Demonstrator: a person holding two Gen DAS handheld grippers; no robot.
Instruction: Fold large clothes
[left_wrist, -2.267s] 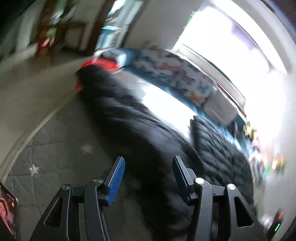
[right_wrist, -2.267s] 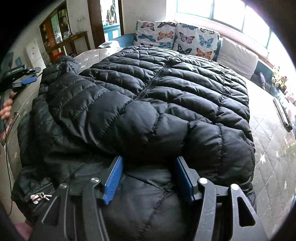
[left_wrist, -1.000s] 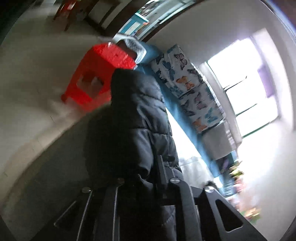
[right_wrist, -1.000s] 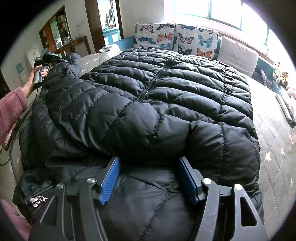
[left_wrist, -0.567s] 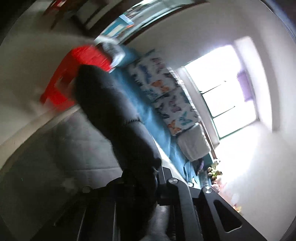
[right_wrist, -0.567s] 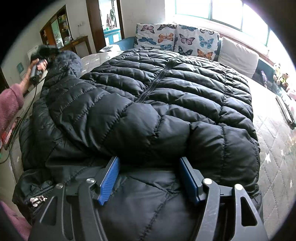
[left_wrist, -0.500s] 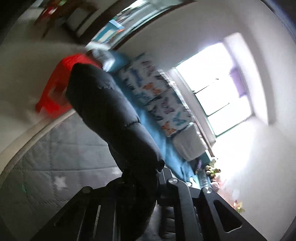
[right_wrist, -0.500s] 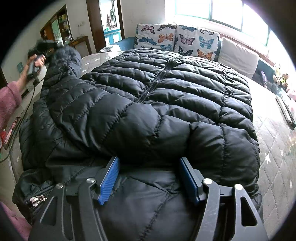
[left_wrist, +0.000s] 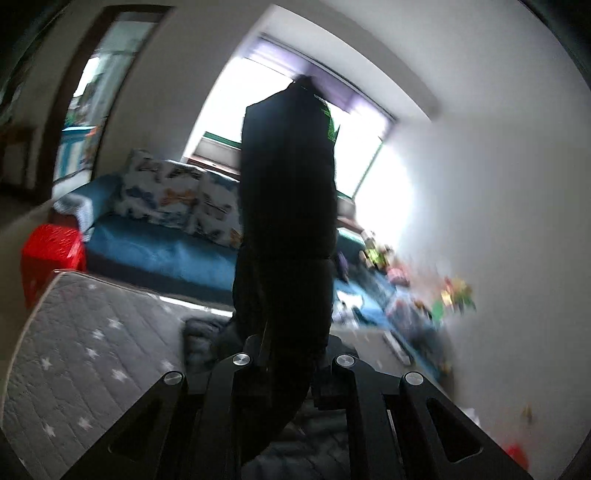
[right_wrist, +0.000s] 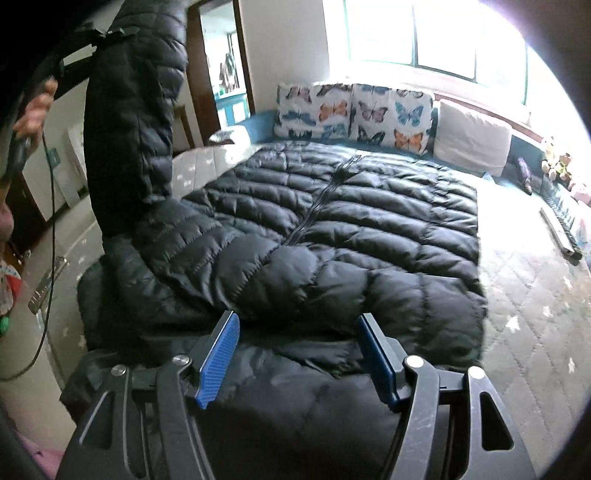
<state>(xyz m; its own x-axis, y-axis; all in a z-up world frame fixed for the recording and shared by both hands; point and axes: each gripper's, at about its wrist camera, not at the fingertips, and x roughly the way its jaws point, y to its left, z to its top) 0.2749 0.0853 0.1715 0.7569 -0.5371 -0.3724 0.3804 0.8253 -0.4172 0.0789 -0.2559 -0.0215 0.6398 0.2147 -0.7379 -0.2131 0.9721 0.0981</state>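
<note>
jacket glossy quilted nylon; mattress matt stitched cloth; tool pads ribbed plastic.

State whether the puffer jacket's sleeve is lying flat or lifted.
Lifted: the sleeve hangs up off the jacket, pinched in the left hand-held gripper, while the body lies spread on the mattress.

A grey quilted mattress with small white stars carries everything here. A black puffer jacket lies spread over most of it, zipper running up the middle, its hem towards the butterfly cushions at the far side. One sleeve is lifted clear of the mattress on the left. Near the right edge a long, narrow object lies on the bare quilting, well apart from the jacket; I cannot tell what it is.
</note>
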